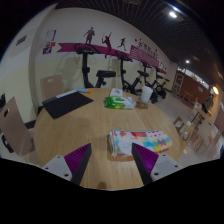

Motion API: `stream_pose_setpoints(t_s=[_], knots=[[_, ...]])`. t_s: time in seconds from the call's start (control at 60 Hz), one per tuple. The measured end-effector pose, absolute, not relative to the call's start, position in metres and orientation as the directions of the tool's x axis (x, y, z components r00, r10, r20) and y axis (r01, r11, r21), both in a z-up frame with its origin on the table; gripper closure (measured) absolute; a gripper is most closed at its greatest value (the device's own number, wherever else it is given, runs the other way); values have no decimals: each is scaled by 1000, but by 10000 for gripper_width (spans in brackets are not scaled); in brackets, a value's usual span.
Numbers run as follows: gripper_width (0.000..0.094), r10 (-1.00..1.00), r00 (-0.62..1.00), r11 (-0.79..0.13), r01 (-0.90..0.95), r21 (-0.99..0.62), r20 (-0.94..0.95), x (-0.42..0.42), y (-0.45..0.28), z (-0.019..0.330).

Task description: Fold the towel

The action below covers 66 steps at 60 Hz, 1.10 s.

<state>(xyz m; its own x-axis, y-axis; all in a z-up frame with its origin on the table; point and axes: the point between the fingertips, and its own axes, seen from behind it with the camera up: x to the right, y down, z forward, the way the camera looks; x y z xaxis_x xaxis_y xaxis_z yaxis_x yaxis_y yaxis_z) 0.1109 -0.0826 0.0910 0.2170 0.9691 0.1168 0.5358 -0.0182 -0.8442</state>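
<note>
A folded towel [136, 142] with a colourful pattern lies on the wooden table [70, 135], just ahead of my fingers and a little to the right. My gripper [112, 163] is open and empty above the table. Its purple pads [78, 162] stand wide apart, with bare table between them. The towel's near edge reaches in between the fingertips, close to the right pad [146, 162].
A dark flat mat [62, 103] lies at the far left of the table. A green-and-white packet [121, 100] and a white cup [146, 95] stand at the far side. Chairs [15, 125] stand around the table. Exercise bikes [100, 72] stand by the back wall.
</note>
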Motion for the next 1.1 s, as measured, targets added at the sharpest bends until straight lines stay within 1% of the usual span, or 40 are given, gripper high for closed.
stream_pose_setpoints(t_s=[0.183, 0.233, 0.317, 0.35, 0.4, 0.417, 0.483, 0.517, 0.567, 0.617, 0.65, 0.683, 0.733, 0.817, 0.867, 0.933, 1.0, 1.067, 1.1], knots=[[87, 975, 196, -25, 567, -823, 105, 51, -62, 47], [97, 976, 193, -31, 578, -816, 100, 36, -57, 34], [143, 977, 189, -36, 603, -797, 100, 19, -46, 12], [145, 978, 184, -37, 614, -789, 98, 14, -43, 3], [326, 980, 172, -37, 648, -761, 99, 14, -43, -14], [392, 982, 169, -40, 631, -775, 87, 12, -44, -10], [660, 985, 150, -30, 617, -786, 80, 6, -48, -11], [725, 983, 149, -13, 625, -781, 103, 7, -47, -11], [887, 972, 162, 27, 643, -765, 170, 8, -39, -12], [907, 968, 156, 47, 660, -750, 198, 11, -43, -11], [912, 973, 140, 42, 671, -741, 182, 12, -53, -10], [920, 985, 109, 22, 679, -734, 131, 12, -71, -9], [925, 997, 75, -29, 680, -732, 30, 10, -93, 3], [924, 998, 35, -60, 658, -750, -49, 9, -114, 41], [925, 993, 31, -108, 641, -760, -114, 8, -121, 70], [925, 985, 19, -144, 630, -764, -169, 15, -113, 102], [925, 982, 39, -171, 609, -774, -186, 17, -90, 125], [923, 978, 58, -191, 616, -764, -198, 24, -62, 130], [921, 977, 80, -206, 617, -759, -200, 27, -46, 127]])
